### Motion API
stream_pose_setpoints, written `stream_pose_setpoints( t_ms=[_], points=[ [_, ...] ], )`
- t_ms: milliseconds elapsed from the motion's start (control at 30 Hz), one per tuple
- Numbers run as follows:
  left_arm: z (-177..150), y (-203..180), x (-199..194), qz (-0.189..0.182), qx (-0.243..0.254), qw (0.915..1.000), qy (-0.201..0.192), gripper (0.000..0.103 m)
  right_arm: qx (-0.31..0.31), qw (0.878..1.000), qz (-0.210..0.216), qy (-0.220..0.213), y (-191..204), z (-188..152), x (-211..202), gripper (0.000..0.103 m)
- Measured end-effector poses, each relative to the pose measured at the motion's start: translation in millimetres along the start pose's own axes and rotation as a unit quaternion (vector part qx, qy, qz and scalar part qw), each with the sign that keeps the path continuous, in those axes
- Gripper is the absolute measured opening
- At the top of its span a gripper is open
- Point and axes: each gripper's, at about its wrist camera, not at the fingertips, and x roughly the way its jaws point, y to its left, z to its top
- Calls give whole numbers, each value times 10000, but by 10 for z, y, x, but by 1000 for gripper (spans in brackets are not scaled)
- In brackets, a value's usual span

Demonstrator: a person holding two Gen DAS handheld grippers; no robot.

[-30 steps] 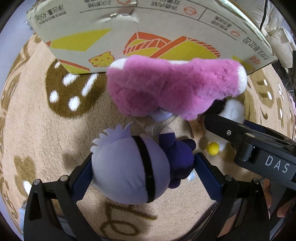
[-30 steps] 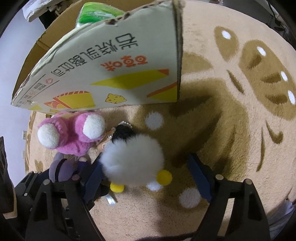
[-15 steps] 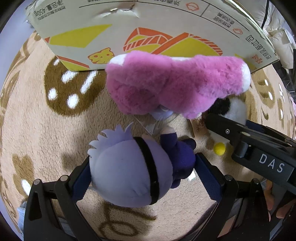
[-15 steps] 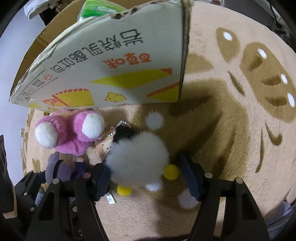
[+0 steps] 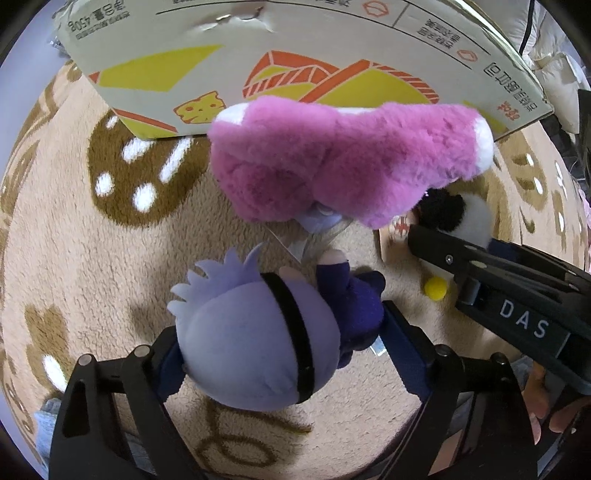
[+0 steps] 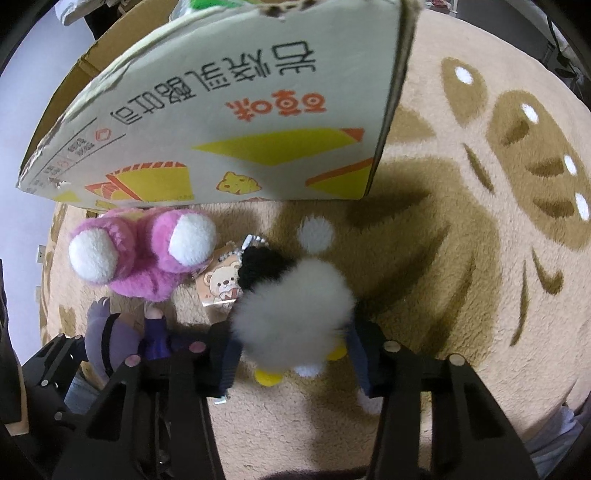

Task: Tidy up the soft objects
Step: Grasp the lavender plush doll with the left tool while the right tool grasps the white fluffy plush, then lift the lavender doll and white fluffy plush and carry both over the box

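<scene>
My left gripper (image 5: 280, 350) is shut on a lilac-haired plush doll (image 5: 258, 343) with a black band and dark purple body, just above the carpet. My right gripper (image 6: 291, 350) is shut on a white and black fluffy plush (image 6: 291, 314) with yellow feet and a bear tag. That plush also shows in the left wrist view (image 5: 469, 218), behind the right gripper's black body (image 5: 517, 291). A pink plush (image 5: 343, 162) with white paws lies on the carpet against the cardboard box (image 5: 295, 55). It shows at the left in the right wrist view (image 6: 144, 254).
The printed cardboard box (image 6: 229, 122) stands on a beige carpet (image 6: 461, 240) with brown patterns; something green (image 6: 210, 3) peeks over its rim. The doll in my left gripper shows at lower left in the right wrist view (image 6: 122, 339). White cushions (image 5: 550, 55) lie beyond the box.
My right gripper's fingers have closed onto the white fluffy plush, which was between open fingers a second ago. My left gripper stays shut on the doll, barely moved.
</scene>
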Motion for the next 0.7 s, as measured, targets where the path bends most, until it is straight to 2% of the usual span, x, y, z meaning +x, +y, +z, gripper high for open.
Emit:
stream_pose_setpoints(
  t_ms=[100, 367, 567, 700],
  points=[
    [-5, 2, -14, -11, -5, 10000, -17, 90, -33, 10000, 45, 14, 31, -31, 3, 37],
    [-40, 58, -147, -1, -78, 9999, -68, 89, -58, 9997, 178, -134, 73, -101, -84, 31],
    [-71, 220, -374, 26, -364, 9987, -346, 89, -98, 9981, 269, -539, 77, -170, -324, 31],
    [-107, 270, -547, 179, -397, 9970, -634, 89, -112, 9956, 355, -858, 57, -194, -492, 31]
  ],
)
